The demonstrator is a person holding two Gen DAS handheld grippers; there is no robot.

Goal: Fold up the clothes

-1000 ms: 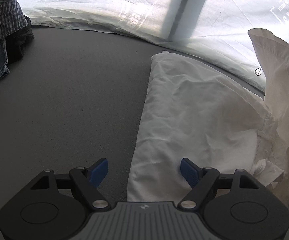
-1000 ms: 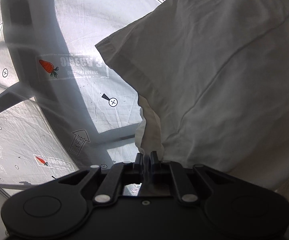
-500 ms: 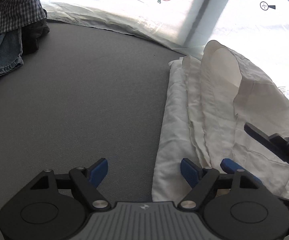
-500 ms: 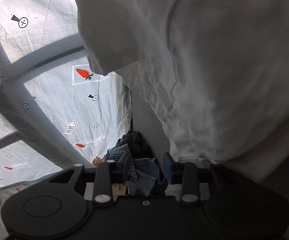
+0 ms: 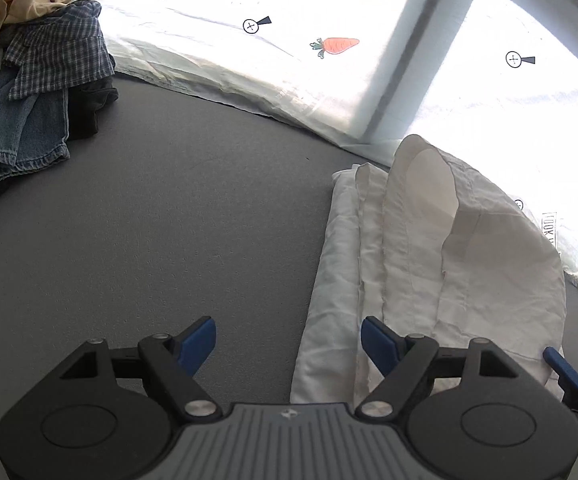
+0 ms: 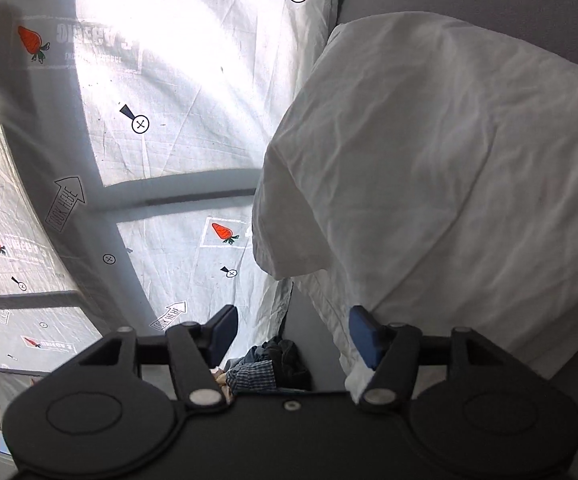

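A white garment (image 5: 421, 264) lies folded lengthwise in a long strip on the grey table (image 5: 177, 216), its top layer still puffed up. My left gripper (image 5: 287, 344) stands open over the strip's near left edge, one blue pad above bare table, the other over the cloth, holding nothing. The right wrist view is rolled sideways; there the same white garment (image 6: 441, 168) fills the right half. My right gripper (image 6: 293, 334) is open and empty, its right pad close beside the cloth. Its blue fingertips (image 5: 563, 366) show at the right edge of the left wrist view.
A heap of clothes (image 5: 37, 76) sits at the table's far left: blue denim, a checked shirt, a beige piece, something black. A translucent printed sheet (image 5: 329, 44) with carrots and markers hangs behind the table's far edge. The same heap (image 6: 265, 368) shows between my right fingers.
My right gripper, shut on the white garment a second ago, carried it over onto the strip, let go and opened wide. The left gripper stayed open and drew back slightly.
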